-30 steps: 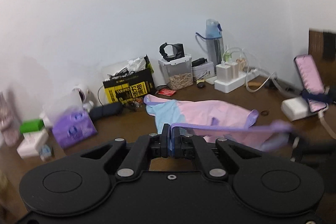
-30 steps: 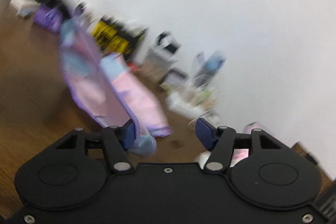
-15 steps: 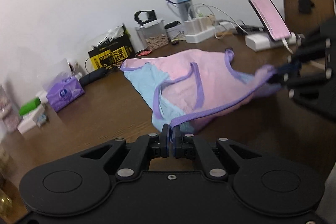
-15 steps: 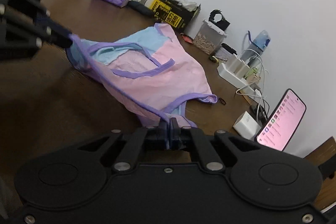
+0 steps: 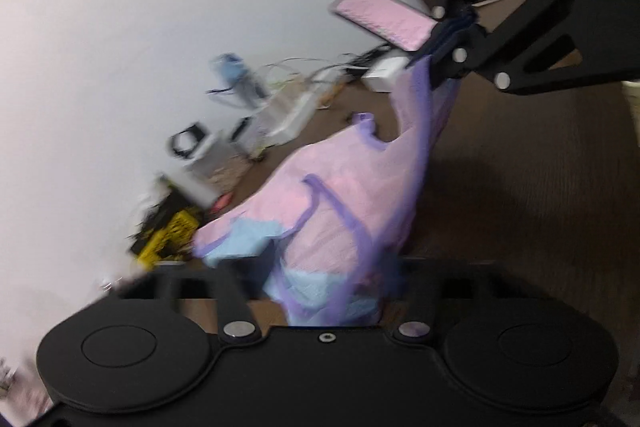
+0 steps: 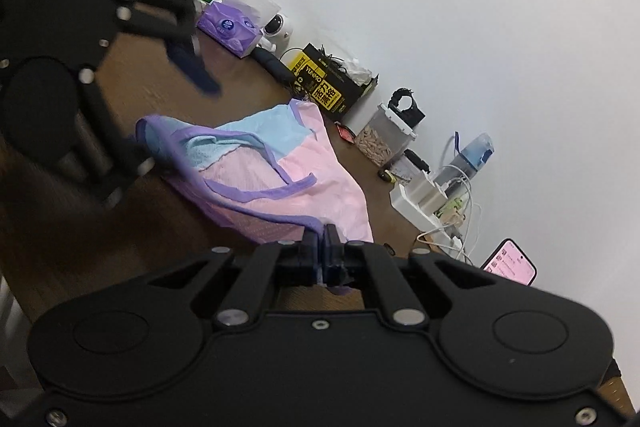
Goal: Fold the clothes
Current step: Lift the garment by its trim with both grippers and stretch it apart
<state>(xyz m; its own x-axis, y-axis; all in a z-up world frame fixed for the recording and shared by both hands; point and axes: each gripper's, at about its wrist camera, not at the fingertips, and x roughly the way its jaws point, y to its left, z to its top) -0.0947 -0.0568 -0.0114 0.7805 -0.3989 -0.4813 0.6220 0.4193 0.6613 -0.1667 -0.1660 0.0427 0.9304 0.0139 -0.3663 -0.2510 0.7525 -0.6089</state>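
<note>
The pink and blue garment (image 6: 280, 183) lies half spread mid-frame on the counter (image 6: 80, 239), its purple hem clenched in the right tool (image 6: 323, 241) at lower centre. The left tool (image 5: 320, 281) has just been closing, its jaws apart with cloth loose between them. If it misses the hem, a one-sided pull would likely bunch the fold or sweep the phone (image 6: 510, 263) at lower right

Black grippers (image 6: 323, 247) — silver screws, blue pads

A dark wooden counter (image 6: 132, 67) carries a pink and blue garment (image 6: 288, 179). Along the wall stand a purple tissue pack (image 6: 228, 27), a yellow box (image 6: 324, 87), a power strip (image 6: 420, 203) and a phone (image 6: 510, 263).
</note>
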